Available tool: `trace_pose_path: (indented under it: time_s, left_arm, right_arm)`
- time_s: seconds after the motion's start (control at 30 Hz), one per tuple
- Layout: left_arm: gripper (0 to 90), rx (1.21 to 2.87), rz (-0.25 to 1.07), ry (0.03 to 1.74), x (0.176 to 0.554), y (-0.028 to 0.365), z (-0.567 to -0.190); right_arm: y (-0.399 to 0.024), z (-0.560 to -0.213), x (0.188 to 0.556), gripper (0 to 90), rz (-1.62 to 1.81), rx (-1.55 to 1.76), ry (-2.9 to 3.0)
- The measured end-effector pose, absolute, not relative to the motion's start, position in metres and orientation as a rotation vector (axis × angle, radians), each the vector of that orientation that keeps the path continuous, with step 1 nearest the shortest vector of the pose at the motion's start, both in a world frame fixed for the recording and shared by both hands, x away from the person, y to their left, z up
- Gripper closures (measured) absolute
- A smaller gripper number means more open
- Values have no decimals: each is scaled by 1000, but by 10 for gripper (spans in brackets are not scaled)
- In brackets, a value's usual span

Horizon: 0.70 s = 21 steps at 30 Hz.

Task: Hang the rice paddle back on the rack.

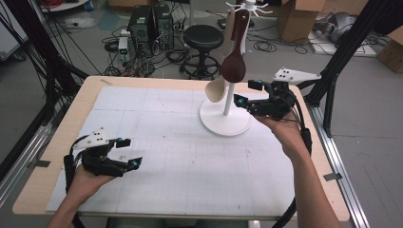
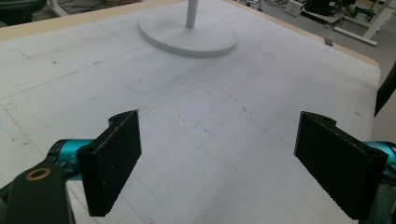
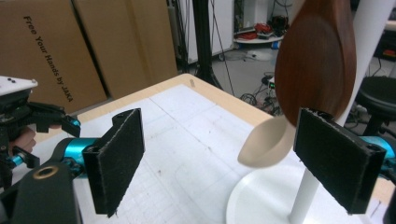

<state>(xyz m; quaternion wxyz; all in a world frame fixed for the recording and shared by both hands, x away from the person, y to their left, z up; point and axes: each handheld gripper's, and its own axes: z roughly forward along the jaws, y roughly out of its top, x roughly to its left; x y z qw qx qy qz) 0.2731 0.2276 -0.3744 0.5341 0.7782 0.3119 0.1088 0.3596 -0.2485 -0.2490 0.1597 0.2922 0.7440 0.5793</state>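
Black stool [image 1: 203,37] at 12 o'clock beyond the table [image 1: 62,137]; cardboard boxes [image 1: 304,16] at 1 o'clock.

The dark spoon [image 3: 315,60] looks like polished, glossy wood, the pale spoon [image 3: 266,148] smooth and matt. The white stand [image 1: 225,122] looks like smooth plastic; a matt gridded sheet [image 2: 224,140] covers the light wooden worktop [image 1: 81,102].

This is a lab or workshop. Computer towers [image 1: 151,24] amid tangled cables [image 1: 164,56], cardboard boxes [image 1: 298,18] and a black stool [image 1: 203,39] crowd the grey floor.
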Motion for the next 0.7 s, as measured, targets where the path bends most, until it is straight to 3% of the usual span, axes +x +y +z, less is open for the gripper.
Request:
trace_pose_path:
  time_s: [0.53,0.7]
  left_arm:
    - [125,1851,259,762,276,229,-375]
    - [121,1850,264,767,277,230,-375]
  right_arm:
    - [-256,-298,342,154,1607,851,2171]
    - [-257,-309,338,97,1591,875,2158]
